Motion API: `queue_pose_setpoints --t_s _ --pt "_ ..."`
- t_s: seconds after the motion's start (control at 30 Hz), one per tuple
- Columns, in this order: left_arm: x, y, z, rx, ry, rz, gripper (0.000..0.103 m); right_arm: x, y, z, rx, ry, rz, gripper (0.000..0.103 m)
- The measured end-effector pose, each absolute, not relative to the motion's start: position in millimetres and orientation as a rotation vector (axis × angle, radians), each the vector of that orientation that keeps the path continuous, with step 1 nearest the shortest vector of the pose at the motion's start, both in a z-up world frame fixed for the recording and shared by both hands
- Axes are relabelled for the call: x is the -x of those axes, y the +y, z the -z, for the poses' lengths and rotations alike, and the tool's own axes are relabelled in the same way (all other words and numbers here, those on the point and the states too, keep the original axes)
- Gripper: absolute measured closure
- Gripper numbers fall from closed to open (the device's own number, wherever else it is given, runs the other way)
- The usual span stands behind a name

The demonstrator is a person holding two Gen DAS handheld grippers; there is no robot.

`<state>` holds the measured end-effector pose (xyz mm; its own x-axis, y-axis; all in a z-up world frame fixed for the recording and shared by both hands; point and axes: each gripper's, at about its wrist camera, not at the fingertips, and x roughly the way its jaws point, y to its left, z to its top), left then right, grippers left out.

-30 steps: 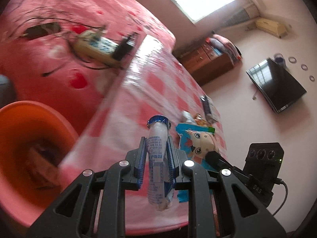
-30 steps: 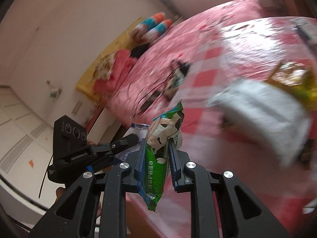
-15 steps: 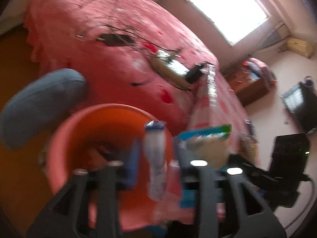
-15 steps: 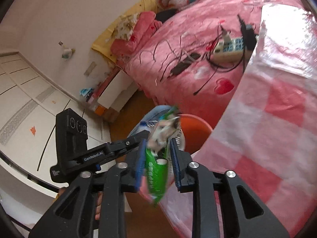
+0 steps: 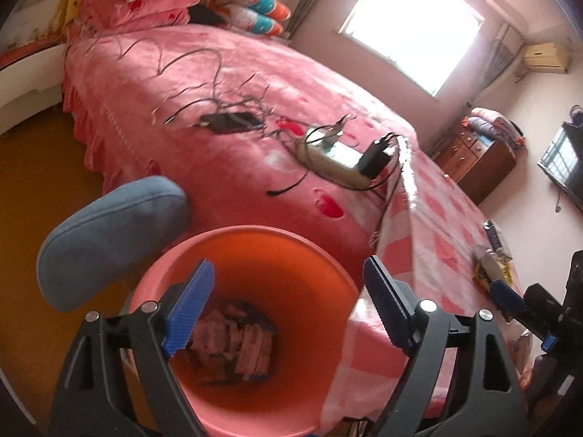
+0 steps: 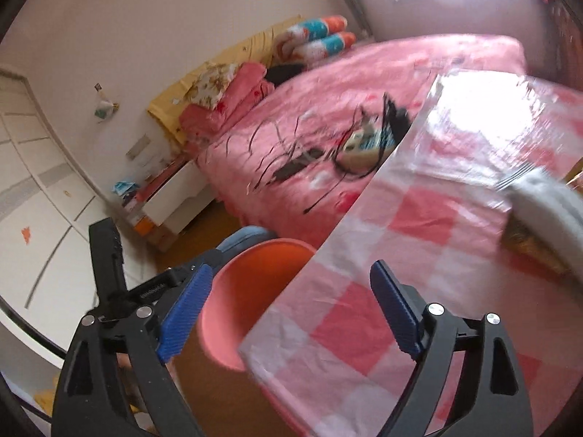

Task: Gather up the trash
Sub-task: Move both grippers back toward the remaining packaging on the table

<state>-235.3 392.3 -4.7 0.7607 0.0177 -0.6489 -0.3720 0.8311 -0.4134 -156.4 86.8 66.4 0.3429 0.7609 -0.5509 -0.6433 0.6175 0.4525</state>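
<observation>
Fingers of the left gripper are spread wide and bare above the orange bin, having just been opening; right gripper likewise, nothing between its jaws. Bin beside table: crumpled wrappers at its bottom, print unreadable. Yellow packet lies on the table.

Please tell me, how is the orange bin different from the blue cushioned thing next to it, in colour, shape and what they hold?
The orange bin is a round open container, while the blue cushion is a closed, padded, elongated form. The bin looks smooth and hard like plastic; the cushion looks like soft fabric. The bin holds crumpled wrappers at its bottom; nothing lies on the cushion. Both stand beside the pink bed, close together.
</observation>
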Motion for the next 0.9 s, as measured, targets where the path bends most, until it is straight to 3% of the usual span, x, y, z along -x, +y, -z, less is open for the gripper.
queue_pose_setpoints --t_s 0.4,0.9 --pt "226 334 -21 0.517 0.591 -0.073 0.018 164 36 -68 -0.182 0.657 -0.833 0.008" --pt "191 256 -39 0.376 0.743 -0.008 0.018 170 -11 -77 -0.153 0.582 -0.779 0.005"
